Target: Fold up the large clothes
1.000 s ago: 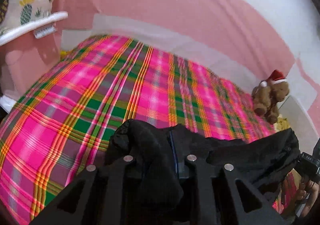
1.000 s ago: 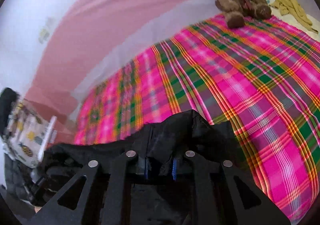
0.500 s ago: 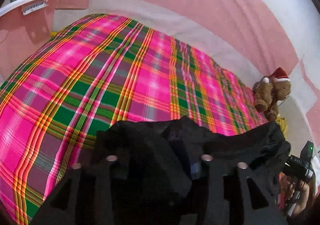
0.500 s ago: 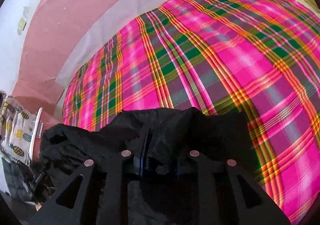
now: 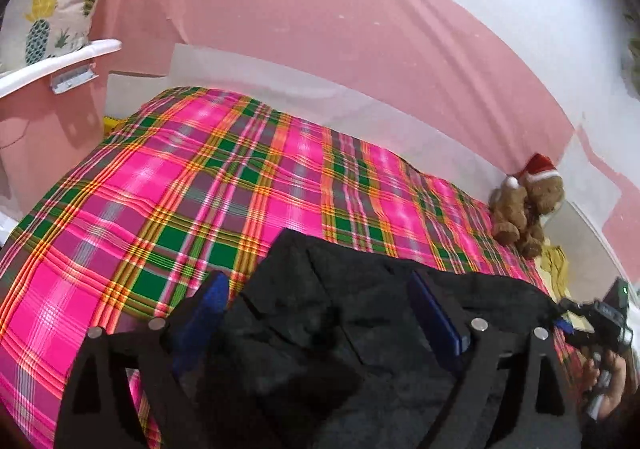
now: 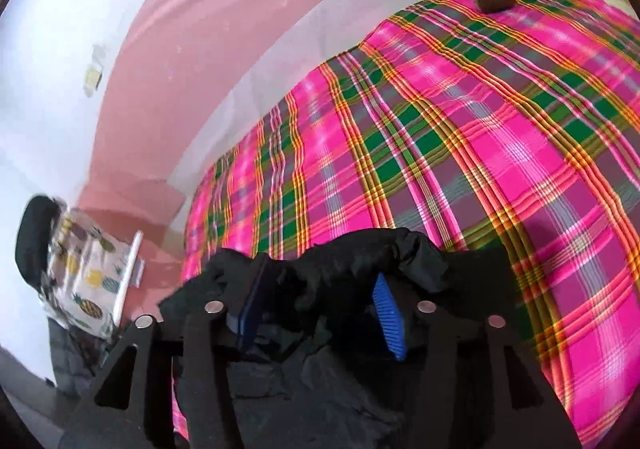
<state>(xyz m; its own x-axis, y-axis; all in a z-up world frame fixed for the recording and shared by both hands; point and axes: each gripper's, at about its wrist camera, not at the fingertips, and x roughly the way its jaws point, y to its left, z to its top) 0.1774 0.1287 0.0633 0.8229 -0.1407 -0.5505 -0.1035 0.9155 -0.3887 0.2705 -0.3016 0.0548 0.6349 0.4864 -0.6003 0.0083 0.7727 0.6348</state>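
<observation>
Black fabric lies loose between both claws: the left claw [image 5: 320, 301] and right claw [image 6: 320, 289] have just been opening and grip nothing. The black garment [image 5: 360, 329] rests at six o'clock on the plaid bed [image 5: 200, 189]; rumpled folds may snag a pad during withdrawal.

A bright pink and green checked bedspread [image 5: 208, 185] spreads out ahead of the fingers. A brown teddy bear [image 5: 524, 209] in a red hat sits far ahead, off to the right. A pineapple pillow [image 5: 52, 5] is far left.
</observation>
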